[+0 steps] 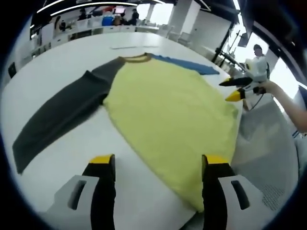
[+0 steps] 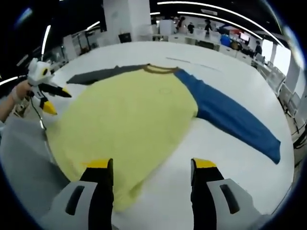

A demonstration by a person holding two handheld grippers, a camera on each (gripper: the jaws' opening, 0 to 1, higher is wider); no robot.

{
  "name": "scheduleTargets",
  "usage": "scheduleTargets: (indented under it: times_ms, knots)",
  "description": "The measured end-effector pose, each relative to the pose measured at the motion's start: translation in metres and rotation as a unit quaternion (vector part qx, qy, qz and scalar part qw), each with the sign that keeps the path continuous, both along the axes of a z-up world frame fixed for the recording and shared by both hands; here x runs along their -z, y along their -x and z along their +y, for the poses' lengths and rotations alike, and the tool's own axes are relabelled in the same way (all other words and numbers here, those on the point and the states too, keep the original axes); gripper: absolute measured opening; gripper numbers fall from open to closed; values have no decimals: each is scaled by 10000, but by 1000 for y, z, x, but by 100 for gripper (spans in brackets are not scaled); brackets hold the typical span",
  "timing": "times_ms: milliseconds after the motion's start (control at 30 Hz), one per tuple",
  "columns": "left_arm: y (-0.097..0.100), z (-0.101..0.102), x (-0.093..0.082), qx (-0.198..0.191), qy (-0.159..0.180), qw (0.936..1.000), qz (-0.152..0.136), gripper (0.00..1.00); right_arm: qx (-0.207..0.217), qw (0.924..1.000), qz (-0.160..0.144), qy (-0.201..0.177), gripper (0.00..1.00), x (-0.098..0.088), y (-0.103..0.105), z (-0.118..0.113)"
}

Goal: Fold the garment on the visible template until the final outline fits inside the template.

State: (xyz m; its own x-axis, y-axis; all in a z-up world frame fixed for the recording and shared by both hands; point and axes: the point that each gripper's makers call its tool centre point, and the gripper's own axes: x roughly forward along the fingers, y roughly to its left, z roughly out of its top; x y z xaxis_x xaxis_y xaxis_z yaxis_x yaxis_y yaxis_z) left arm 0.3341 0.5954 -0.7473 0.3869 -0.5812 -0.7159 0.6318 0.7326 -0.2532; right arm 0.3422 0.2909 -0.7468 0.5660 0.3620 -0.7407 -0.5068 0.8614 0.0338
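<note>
A raglan shirt lies flat on the white table (image 1: 57,57), neck toward the far side. Its yellow body (image 1: 168,110) (image 2: 124,115) has a dark grey sleeve (image 1: 62,115) (image 2: 91,75) and a blue sleeve (image 1: 192,64) (image 2: 230,117), both spread outward. My left gripper (image 1: 159,165) is open above the hem's corner, holding nothing. It also appears in the right gripper view (image 2: 60,103), in a hand at the shirt's edge. My right gripper (image 2: 151,167) is open over the opposite hem corner, and a hand carries it in the left gripper view (image 1: 226,91).
The table edge runs just behind the hem, with grey floor (image 1: 268,143) (image 2: 24,163) beyond it. A thin pale strip (image 1: 134,47) (image 2: 192,62) lies on the table past the collar. Desks, chairs and people stand far off at the back of the room.
</note>
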Motion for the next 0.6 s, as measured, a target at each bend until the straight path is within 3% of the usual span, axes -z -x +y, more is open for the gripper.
scheduleTargets:
  times_ms: [433,600]
  knots:
    - [0,0,10,-60,-93,9999,85,53,108,9999,-8,52,52,8,-5,-4]
    - [-3,1,12,-30,-228,9997,-4,48,93,10000,10,26,50,11,-6,-1]
